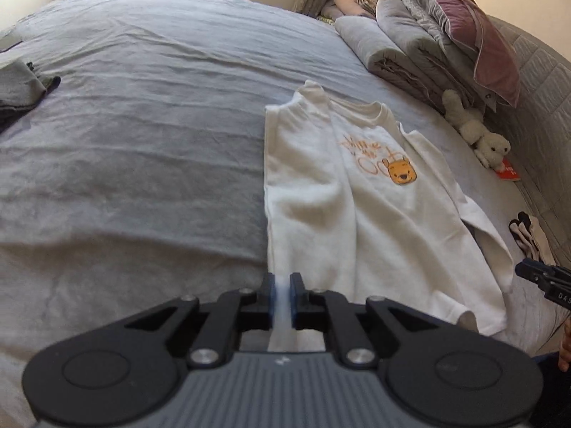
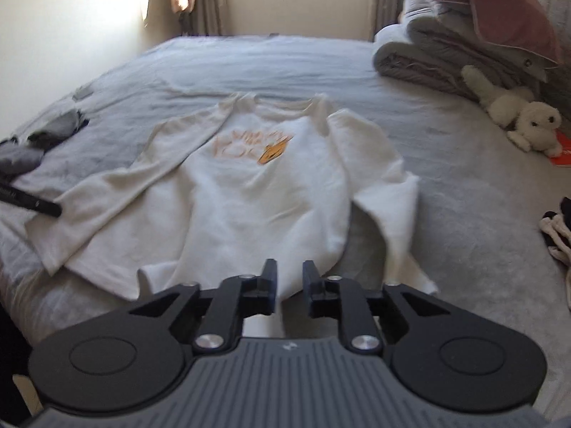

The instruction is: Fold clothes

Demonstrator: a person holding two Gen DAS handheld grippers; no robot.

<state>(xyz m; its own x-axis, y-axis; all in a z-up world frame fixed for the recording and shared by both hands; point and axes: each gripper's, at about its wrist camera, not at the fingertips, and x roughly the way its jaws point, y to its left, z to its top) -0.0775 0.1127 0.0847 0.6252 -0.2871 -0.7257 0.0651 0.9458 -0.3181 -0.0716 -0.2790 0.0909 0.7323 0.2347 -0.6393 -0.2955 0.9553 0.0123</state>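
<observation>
A: Item count?
B: One white sweatshirt point(image 2: 249, 192) is lying on the bed point(image 1: 125, 125), ahead of both jaws. Your left gripper point(image 1: 282, 294) is pinching its hem; your right gripper point(image 2: 289, 281) is gaping, holding nothing. One plush toy point(image 2: 517, 117).

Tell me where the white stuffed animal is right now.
The white stuffed animal lies at the right side of the bed in both views, at the foot of the stacked bedding, beyond the white sweatshirt.
</observation>
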